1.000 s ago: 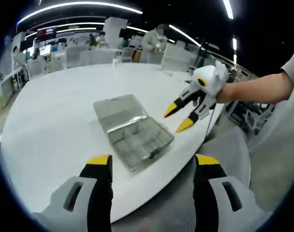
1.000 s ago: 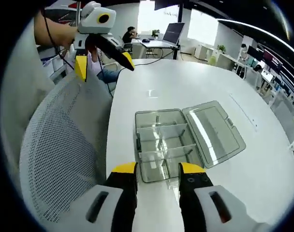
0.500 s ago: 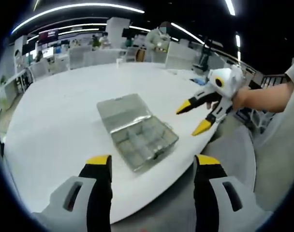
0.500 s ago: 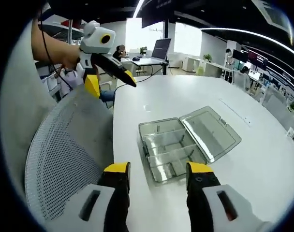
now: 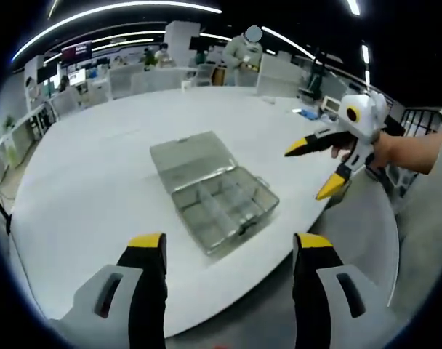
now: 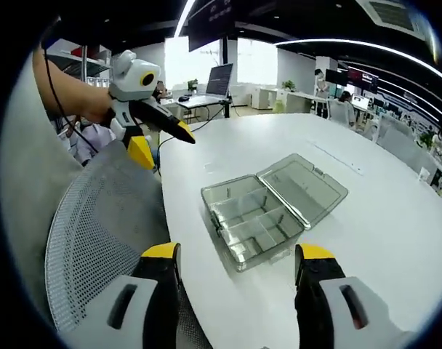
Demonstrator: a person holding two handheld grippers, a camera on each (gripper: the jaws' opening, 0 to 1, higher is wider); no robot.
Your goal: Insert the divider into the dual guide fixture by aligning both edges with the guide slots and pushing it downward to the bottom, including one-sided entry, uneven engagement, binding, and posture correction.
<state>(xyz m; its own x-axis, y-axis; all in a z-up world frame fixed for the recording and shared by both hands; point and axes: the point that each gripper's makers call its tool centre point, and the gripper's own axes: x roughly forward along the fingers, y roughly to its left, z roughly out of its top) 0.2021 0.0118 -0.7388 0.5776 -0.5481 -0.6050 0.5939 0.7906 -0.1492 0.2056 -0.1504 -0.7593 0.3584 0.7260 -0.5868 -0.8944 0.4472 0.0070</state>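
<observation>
The clear compartment box (image 5: 214,193), which serves as the guide fixture, lies open on the white table (image 5: 90,189) near the table's near edge, its lid (image 6: 302,188) folded flat on the far side and its tray of internal partitions toward the person. In the left gripper view the box sits ahead of the left gripper (image 5: 228,251), between its two yellow-tipped jaws and slightly left of centre, with its long axis running diagonally from far left to near right. The left jaws are spread wide and hold nothing. The right gripper (image 5: 315,167) shows at the right of that view, jaws likewise parted and empty, raised above the table edge and well apart from the box. In the right gripper view the box lies directly ahead between that gripper's own jaws, which stand apart with nothing between them, beside a mesh chair back (image 6: 97,225). A loose divider cannot be identified in either view; the partitions in the tray appear seated. Judgement: neither gripper is engaged; both are about equally distant, and the next move requires descent toward the tray.
</observation>
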